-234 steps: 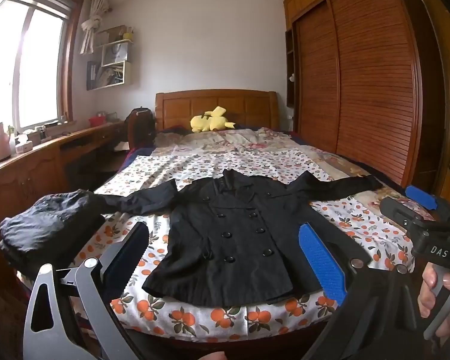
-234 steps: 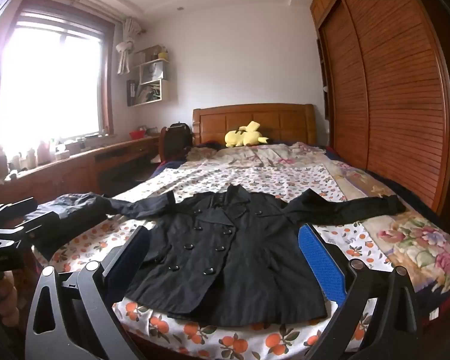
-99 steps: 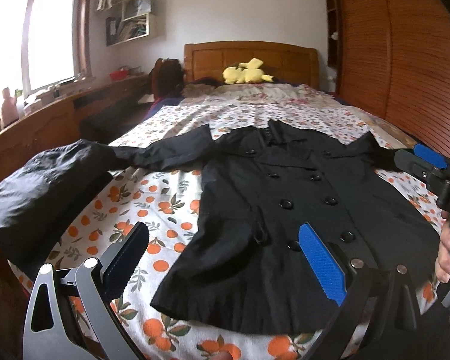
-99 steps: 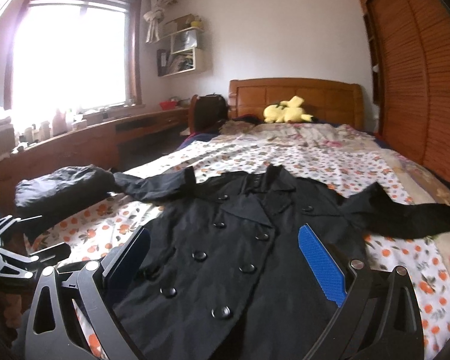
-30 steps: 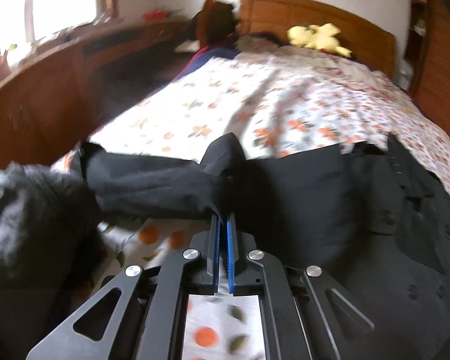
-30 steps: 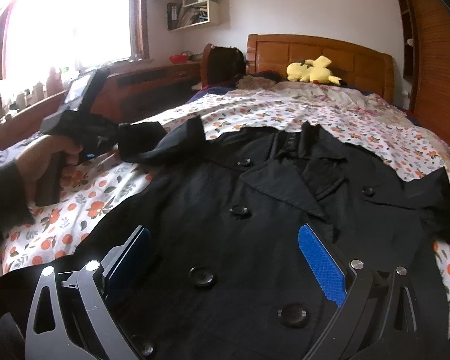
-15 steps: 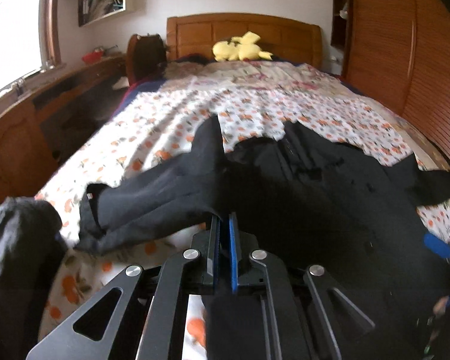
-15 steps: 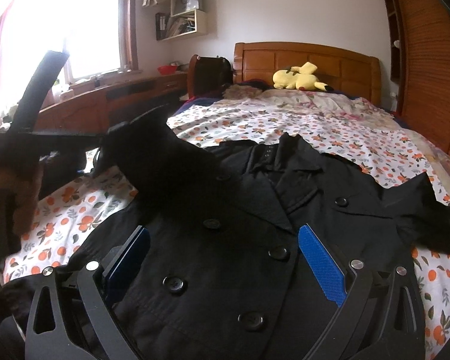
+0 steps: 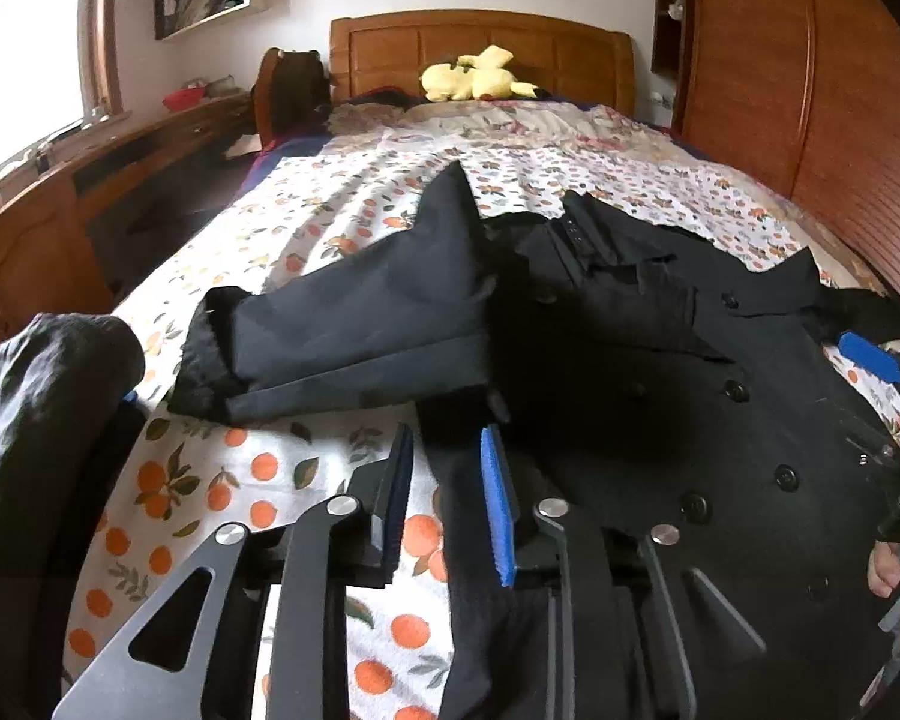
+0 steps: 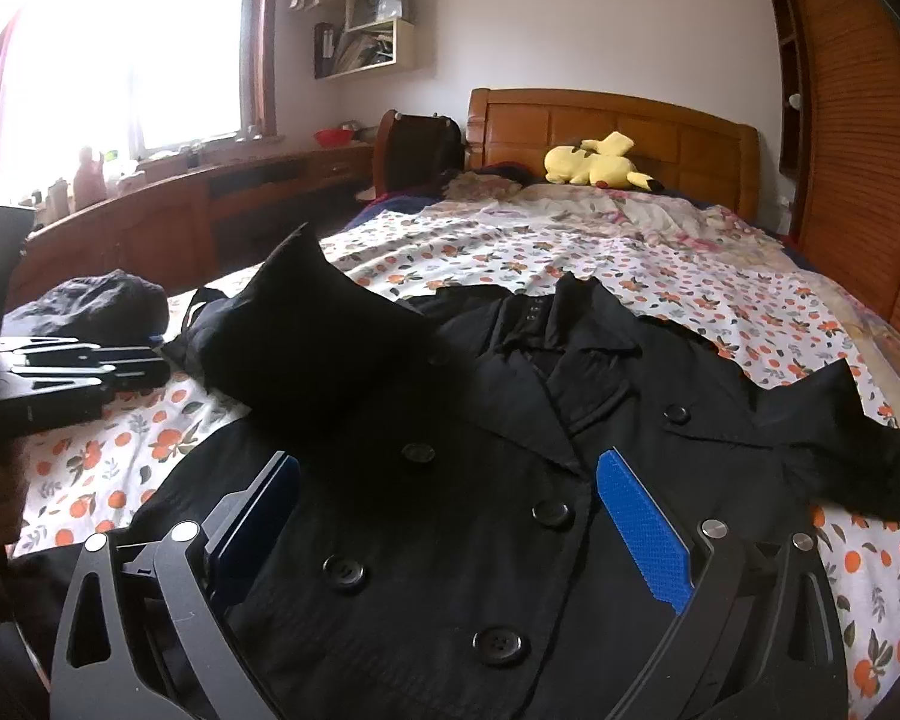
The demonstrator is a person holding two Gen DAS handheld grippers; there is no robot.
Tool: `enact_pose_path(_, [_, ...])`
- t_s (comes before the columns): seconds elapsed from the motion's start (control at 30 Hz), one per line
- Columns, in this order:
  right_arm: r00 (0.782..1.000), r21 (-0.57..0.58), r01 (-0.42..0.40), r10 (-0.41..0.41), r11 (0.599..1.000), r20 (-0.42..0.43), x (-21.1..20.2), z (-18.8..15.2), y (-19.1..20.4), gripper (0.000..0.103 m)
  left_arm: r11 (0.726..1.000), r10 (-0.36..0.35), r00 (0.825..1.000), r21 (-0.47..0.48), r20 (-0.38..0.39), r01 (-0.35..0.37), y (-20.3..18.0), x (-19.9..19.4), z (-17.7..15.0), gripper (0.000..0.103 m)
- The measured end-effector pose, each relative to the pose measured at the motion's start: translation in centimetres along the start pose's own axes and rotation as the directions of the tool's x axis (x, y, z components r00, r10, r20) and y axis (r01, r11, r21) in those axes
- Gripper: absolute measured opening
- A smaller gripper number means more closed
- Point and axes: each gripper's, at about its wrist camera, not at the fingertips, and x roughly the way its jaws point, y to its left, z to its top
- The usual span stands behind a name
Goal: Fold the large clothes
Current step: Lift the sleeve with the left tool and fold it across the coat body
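Left wrist view: left gripper (image 9: 444, 498) jaws opening, a strip of black coat (image 9: 630, 372) edge still between the pads, not visibly pressed. Coat sleeve (image 9: 354, 324) lies folded inward just ahead of the fingertips, over the coat front. Dark bundle (image 9: 36, 408) sits to its left on the orange-print bedsheet (image 9: 258, 480). Right gripper (image 10: 444, 522) hovers wide open over the buttoned front, holding nothing; yellow plush (image 10: 594, 165) far ahead by the headboard.
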Motion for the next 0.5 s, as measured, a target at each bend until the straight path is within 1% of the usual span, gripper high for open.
enact_pose_path(0.03, [1.000, -0.002, -0.001, 0.001, 1.000, 0.000, 0.0, 0.0, 0.1, 0.096, 1.000, 0.004, 1.000, -0.002, 0.003, -0.004, 0.2, 0.0, 0.1, 0.037])
enact_pose_path(0.1, [1.000, -0.007, -0.003, 0.003, 1.000, -0.001, 0.0, 0.0, 0.2, 0.096, 1.000, 0.019, 1.000, -0.010, 0.010, -0.019, 0.8, 0.1, 0.1, 0.049])
enact_pose_path(0.13, [1.000, -0.009, -0.004, 0.004, 1.000, -0.001, 0.0, 0.0, 0.3, 0.096, 0.999, 0.027, 1.000, -0.019, 0.012, -0.027, 1.3, 0.3, 0.2, 0.053])
enact_pose_path(0.17, [1.000, -0.010, -0.005, 0.005, 1.000, -0.001, 0.1, 0.0, 0.3, 0.096, 0.999, 0.035, 0.999, -0.030, 0.013, -0.035, 1.9, 0.4, 0.3, 0.054])
enact_pose_path(0.23, [1.000, -0.013, -0.007, 0.007, 1.000, -0.002, 0.1, 0.0, 0.4, 0.096, 0.997, 0.057, 0.998, -0.049, 0.019, -0.056, 3.0, 0.9, 0.9, 0.065])
enact_pose_path(0.37, [1.000, -0.013, -0.012, 0.012, 1.000, -0.003, 0.1, -0.1, 0.4, 0.096, 0.992, 0.108, 0.994, -0.068, 0.015, -0.107, 4.9, 2.5, 2.0, 0.066])
enact_pose_path(0.5, [1.000, -0.016, -0.015, 0.015, 1.000, -0.009, 0.3, -0.2, 0.5, 0.096, 0.982, 0.167, 0.986, -0.090, 0.004, -0.166, 7.3, 4.7, 3.4, 0.068])
